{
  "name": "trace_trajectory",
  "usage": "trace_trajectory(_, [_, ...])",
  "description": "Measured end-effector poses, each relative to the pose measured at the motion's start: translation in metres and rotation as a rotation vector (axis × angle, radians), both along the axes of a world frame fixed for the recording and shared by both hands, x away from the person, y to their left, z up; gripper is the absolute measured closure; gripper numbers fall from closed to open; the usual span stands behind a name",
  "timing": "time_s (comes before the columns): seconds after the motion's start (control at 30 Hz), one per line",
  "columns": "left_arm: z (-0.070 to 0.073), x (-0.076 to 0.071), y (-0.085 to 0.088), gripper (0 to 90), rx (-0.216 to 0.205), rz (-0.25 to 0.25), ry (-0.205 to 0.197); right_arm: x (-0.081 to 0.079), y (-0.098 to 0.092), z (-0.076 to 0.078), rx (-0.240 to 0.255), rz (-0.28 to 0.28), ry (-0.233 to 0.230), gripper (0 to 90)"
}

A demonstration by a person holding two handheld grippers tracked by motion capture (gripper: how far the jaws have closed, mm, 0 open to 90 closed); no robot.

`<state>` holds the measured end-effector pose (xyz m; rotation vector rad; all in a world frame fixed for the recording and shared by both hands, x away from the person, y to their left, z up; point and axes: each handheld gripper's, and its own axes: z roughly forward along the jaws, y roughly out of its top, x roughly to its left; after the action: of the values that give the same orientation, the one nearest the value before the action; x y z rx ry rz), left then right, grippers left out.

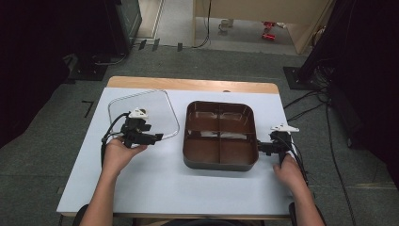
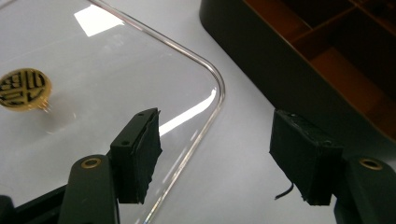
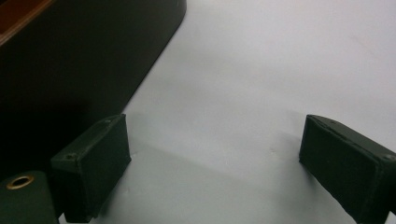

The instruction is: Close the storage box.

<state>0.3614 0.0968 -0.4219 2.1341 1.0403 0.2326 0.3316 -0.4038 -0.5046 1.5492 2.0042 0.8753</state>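
Clear lid (image 1: pixel 143 114) lies flat on the white surface (image 1: pixel 155 183), left of the brown compartment tray (image 1: pixel 219 135) and apart from it, with a strip of bare surface between. Lid is a rounded rectangle; from the high view its longer side seems to run roughly left to right, though the foreshortening makes that uncertain. A gold round sticker (image 2: pixel 23 88) sits on it, seen in the left gripper view. Left tongs (image 1: pixel 157 137) are at the lid's near right corner, pointing toward the tray; jaws spread, nothing pinched. In the left gripper view the lid's rounded corner (image 2: pixel 215 84) lies between the two jaws and slightly ahead, one pad (image 2: pixel 140 154) over the clear sheet, the other over bare surface beside the tray wall. Whether the pad touches the lid I cannot tell. Right tongs (image 1: pixel 260 148) rest at the tray's near right corner, jaws spread on nothing, dark tray wall (image 3: pixel 70 70) just beside one pad. Judgement: the left hand is the nearer to the lid by far; the tray lies to the right of those tongs, so carrying the lid over calls for a rightward move once the rim is gripped. Tray has four compartments, apparently empty. The surface stands on a wooden-edged table over grey carpet, cables trailing at right, dark equipment on both sides.
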Motion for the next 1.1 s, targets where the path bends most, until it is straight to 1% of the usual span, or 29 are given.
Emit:
trace_trajectory(0.13, [0.002,0.011,0.003,34.1,0.003,0.016,-0.012,0.000,0.000,0.000,0.001,0.000,0.000,8.0])
trace_trajectory(0.2, [0.002,0.017,0.003,34.4,0.012,0.021,-0.014,0.000,0.000,0.000,0.001,0.000,0.000,8.0])
trace_trajectory(0.27, [0.002,0.022,0.004,34.5,0.017,0.023,-0.014,0.000,0.000,0.000,0.001,0.000,0.000,8.0])
trace_trajectory(0.33, [0.003,0.027,0.004,34.8,0.009,0.024,-0.020,0.000,0.000,0.000,0.001,0.000,0.000,8.0])
trace_trajectory(0.4, [0.004,0.033,0.003,35.0,0.019,0.020,-0.029,0.000,0.000,0.000,0.000,0.000,0.000,8.0])
trace_trajectory(0.47, [0.003,0.039,0.003,35.0,0.007,0.014,-0.023,0.000,0.000,0.000,0.001,0.000,0.000,8.0])
trace_trajectory(0.5, [0.003,0.042,0.004,35.0,0.005,0.020,-0.024,0.000,0.000,0.000,0.001,0.000,0.000,8.0])
trace_trajectory(0.6, [0.000,0.051,0.005,35.0,0.022,0.034,-0.022,0.000,0.000,0.000,0.001,0.000,0.001,8.0])
trace_trajectory(0.7, [-0.003,0.059,0.006,35.1,0.037,0.039,-0.037,0.000,0.000,0.000,0.001,0.000,0.001,8.0])
trace_trajectory(0.77, [-0.005,0.064,0.007,36.2,0.045,0.054,-0.046,0.000,0.000,0.000,0.002,-0.001,0.001,8.0])
trace_trajectory(0.9, [-0.008,0.076,0.011,36.2,0.059,0.070,-0.034,0.000,0.000,0.000,0.002,-0.001,0.000,8.0])
trace_trajectory(1.03, [-0.011,0.085,0.017,36.6,0.069,0.090,-0.054,0.000,0.000,0.000,0.002,-0.001,0.000,8.0])
trace_trajectory(1.1, [-0.014,0.089,0.022,36.1,0.076,0.114,-0.063,0.000,0.000,0.000,0.002,-0.001,0.000,8.0])
